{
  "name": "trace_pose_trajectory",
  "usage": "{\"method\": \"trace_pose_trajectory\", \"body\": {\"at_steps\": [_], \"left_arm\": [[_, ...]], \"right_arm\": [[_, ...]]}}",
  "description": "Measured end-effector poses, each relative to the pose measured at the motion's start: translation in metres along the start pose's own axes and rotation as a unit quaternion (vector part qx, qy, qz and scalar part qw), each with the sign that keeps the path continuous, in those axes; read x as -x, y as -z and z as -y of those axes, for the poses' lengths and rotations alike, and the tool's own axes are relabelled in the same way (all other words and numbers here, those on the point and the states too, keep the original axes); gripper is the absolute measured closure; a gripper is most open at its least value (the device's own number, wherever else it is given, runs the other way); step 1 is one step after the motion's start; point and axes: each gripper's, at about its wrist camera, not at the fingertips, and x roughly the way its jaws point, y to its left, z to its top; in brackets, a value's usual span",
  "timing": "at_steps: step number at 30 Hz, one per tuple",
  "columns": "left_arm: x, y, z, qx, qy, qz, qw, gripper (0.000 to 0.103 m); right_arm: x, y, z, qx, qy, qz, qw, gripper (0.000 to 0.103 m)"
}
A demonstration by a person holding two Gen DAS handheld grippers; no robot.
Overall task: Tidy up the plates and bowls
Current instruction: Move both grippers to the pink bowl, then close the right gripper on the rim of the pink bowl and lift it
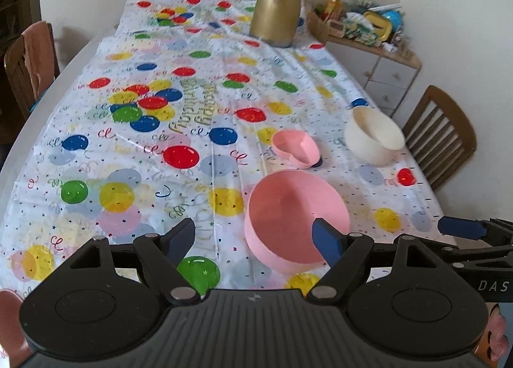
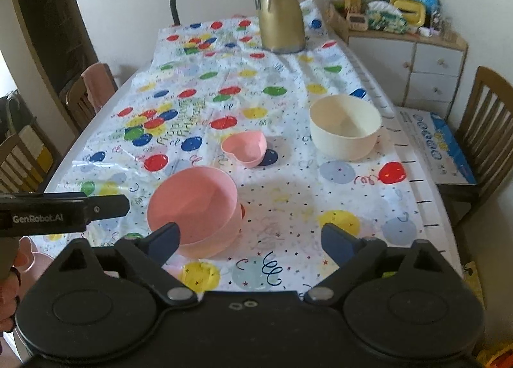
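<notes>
Three bowls sit on the balloon-print tablecloth ahead of both claws, none of them held. From the left gripper, jaws spread apart with nothing between the pads, the large pink bowl lies just ahead, behind its right finger; the small pink heart-shaped bowl is farther ahead, and the cream bowl farther ahead to the right. From the right gripper, jaws likewise wide and empty, the large pink bowl sits just ahead beside its left finger, the heart-shaped bowl beyond it, the cream bowl well ahead and slightly right. A gold thermos jug stands at the far end, well beyond both claws.
</notes>
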Motion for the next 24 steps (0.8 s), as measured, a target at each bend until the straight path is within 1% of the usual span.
{"method": "trace_pose_trajectory", "body": {"at_steps": [7,14,16,18,19,20,21,22,23,24], "left_arm": [[-0.025,0.001,0.003,0.006,-0.018,-0.023,0.9995,0.023],[-0.046,0.002,0.002,0.018,-0.031,-0.038,0.9987,0.023],[-0.051,0.000,0.001,0.024,-0.036,-0.040,0.9983,0.023],[-0.055,-0.002,0.000,0.032,-0.032,-0.042,0.9981,0.024],[-0.056,-0.003,0.001,0.033,-0.031,-0.042,0.9981,0.024],[-0.058,-0.005,0.001,0.033,-0.031,-0.042,0.9981,0.024],[-0.059,-0.005,0.002,0.033,-0.030,-0.043,0.9981,0.029],[-0.061,-0.006,0.003,0.032,-0.028,-0.044,0.9981,0.033],[-0.062,-0.007,0.004,0.032,-0.025,-0.046,0.9981,0.039],[-0.063,-0.008,0.005,0.033,-0.024,-0.048,0.9980,0.042]], "right_arm": [[-0.029,-0.007,0.007,0.006,-0.018,-0.029,0.999,0.017],[-0.057,-0.014,0.008,0.015,-0.025,-0.056,0.998,0.030],[-0.066,-0.019,0.009,0.008,-0.029,-0.065,0.997,0.037],[-0.076,-0.024,0.008,-0.001,-0.033,-0.073,0.997,0.047],[-0.081,-0.026,0.007,-0.003,-0.035,-0.077,0.996,0.049],[-0.084,-0.027,0.006,-0.004,-0.036,-0.081,0.996,0.053],[-0.088,-0.028,0.005,-0.005,-0.036,-0.085,0.996,0.058],[-0.090,-0.028,0.004,-0.004,-0.037,-0.088,0.995,0.059],[-0.091,-0.029,0.003,-0.004,-0.037,-0.090,0.995,0.064],[-0.093,-0.029,0.002,-0.005,-0.037,-0.092,0.995,0.067]]}}
